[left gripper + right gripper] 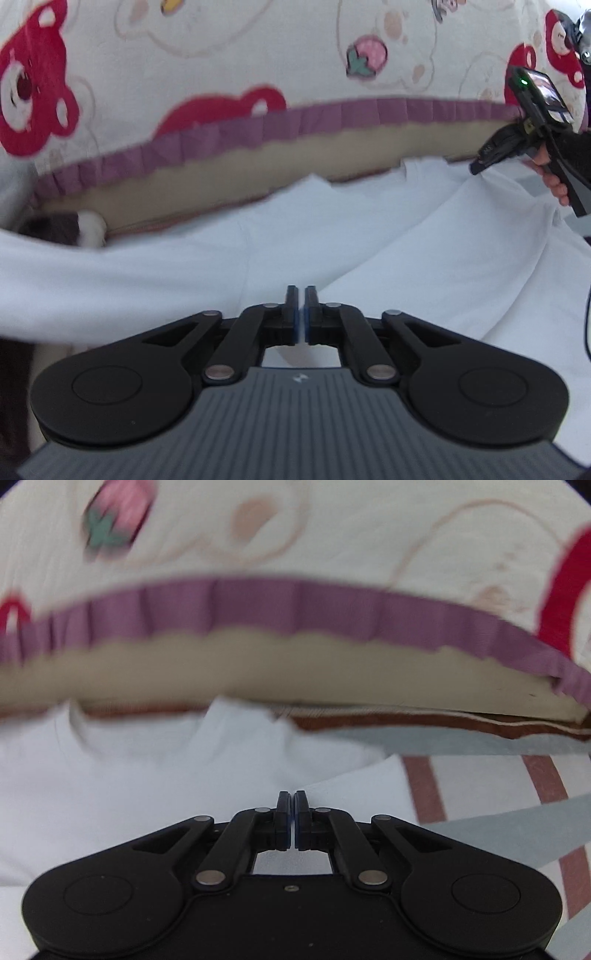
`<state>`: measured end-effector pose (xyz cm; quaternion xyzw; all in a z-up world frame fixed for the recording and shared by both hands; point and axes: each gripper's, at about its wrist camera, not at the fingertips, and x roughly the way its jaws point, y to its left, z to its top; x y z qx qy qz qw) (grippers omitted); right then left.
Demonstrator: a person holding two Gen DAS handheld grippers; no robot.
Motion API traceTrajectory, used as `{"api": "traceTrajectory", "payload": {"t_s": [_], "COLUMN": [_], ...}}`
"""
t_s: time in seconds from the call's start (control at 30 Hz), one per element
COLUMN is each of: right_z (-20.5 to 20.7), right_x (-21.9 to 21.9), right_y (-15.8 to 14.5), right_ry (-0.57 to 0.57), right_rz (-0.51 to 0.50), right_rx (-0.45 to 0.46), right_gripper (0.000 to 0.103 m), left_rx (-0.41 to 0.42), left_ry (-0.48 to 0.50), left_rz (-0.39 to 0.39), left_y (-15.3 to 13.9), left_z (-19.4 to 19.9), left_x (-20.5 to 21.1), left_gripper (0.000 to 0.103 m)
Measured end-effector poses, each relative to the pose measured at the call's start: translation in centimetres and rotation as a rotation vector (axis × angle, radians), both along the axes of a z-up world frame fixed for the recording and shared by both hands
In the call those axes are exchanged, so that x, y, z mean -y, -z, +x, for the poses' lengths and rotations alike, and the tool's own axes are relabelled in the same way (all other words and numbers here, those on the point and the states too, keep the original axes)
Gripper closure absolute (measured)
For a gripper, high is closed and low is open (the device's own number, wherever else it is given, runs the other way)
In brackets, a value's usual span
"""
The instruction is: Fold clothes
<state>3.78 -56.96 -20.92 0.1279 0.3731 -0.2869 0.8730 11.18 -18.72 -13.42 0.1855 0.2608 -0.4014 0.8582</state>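
White garment mid-fold, not yet flat.
Left gripper (301, 295) and right gripper (293, 799), jaws together, each seemingly pinching the white shirt (406, 240), near the purple-frilled quilt edge (332, 118); loose ridges remain, so folding appears unfinished.

White garment (258, 258): soft matt cloth, lightly creased. Printed cover (236, 55): matt fabric, pleated purple trim. Left gripper (301, 295): matt black plastic, bright metal pivots, ribbed grey body. Striped sheet (480, 786): smooth cloth.
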Motion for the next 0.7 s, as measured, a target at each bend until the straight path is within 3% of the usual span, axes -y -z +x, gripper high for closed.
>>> {"api": "traceTrajectory", "payload": {"t_s": [0.1,0.17,0.3,0.43,0.57,0.63,0.7], "right_z": [-0.8,-0.6,0.3,0.3,0.0,-0.1,-0.1], "right_x": [1.6,2.2,2.8,2.8,3.2,3.3,3.2], "right_y": [-1.2,-1.8,-1.1,-0.2,-0.1,-0.3,-0.4], "right_ry": [0.021,-0.001,0.002,-0.012,-0.013,-0.016,-0.024], "right_rz": [0.025,0.012,-0.016,-0.025,-0.015,-0.008,-0.01], "right_rx": [0.056,0.076,0.039,0.021,0.018,0.023,0.026], "right_gripper": [0.1,0.1,0.1,0.1,0.1,0.1,0.1], "left_rx": [0.067,0.07,-0.085,-0.253,-0.289,-0.303,-0.335], "left_ry": [-0.049,-0.067,-0.038,-0.02,-0.006,-0.008,-0.021], "left_rz": [0.0,-0.026,-0.033,-0.025,0.017,-0.001,-0.02], "left_y": [-1.2,-1.6,0.5,3.4,5.0,5.3,5.7], "left_z": [1.0,2.2,3.9,4.8,4.1,4.0,4.1], "left_x": [0.2,0.2,0.4,0.4,1.2,1.9,2.9], "left_gripper": [0.103,0.103,0.098,0.07,0.04,0.031,0.03]}}
